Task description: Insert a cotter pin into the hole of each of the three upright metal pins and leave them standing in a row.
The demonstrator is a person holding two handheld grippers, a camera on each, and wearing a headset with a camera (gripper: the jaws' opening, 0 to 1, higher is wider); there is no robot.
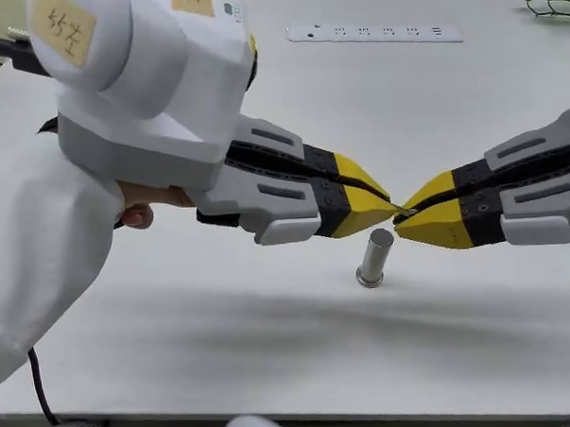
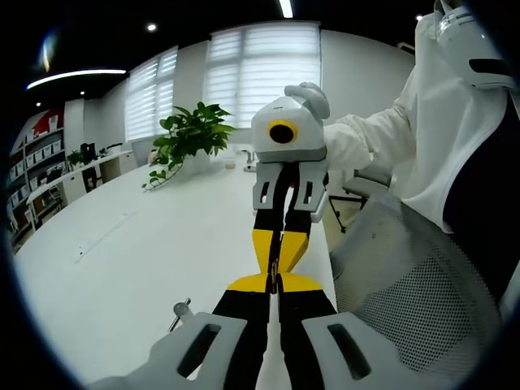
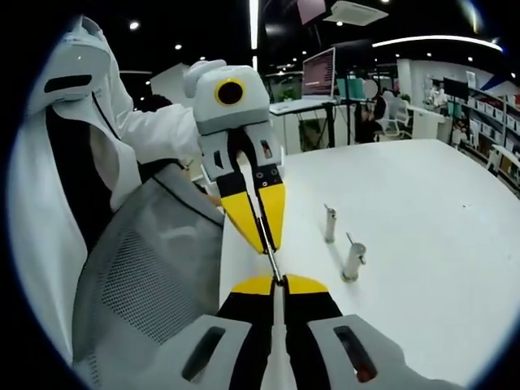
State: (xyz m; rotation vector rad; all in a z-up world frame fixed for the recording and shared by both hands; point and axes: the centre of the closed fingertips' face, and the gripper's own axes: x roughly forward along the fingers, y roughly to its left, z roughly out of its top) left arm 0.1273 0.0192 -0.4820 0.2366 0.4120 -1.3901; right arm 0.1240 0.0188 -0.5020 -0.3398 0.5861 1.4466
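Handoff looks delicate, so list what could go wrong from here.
Both the left gripper and right gripper pinch the thin cotter pin tip to tip; an uneven pull or release might bend or drop it. The metal pin stands free just below them in the head view; a low sweep could topple it.

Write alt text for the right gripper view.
The right claw and left claw meet tip to tip, both shut on a thin cotter pin. Beside them a near metal pin and a far metal pin stand upright on the white table.
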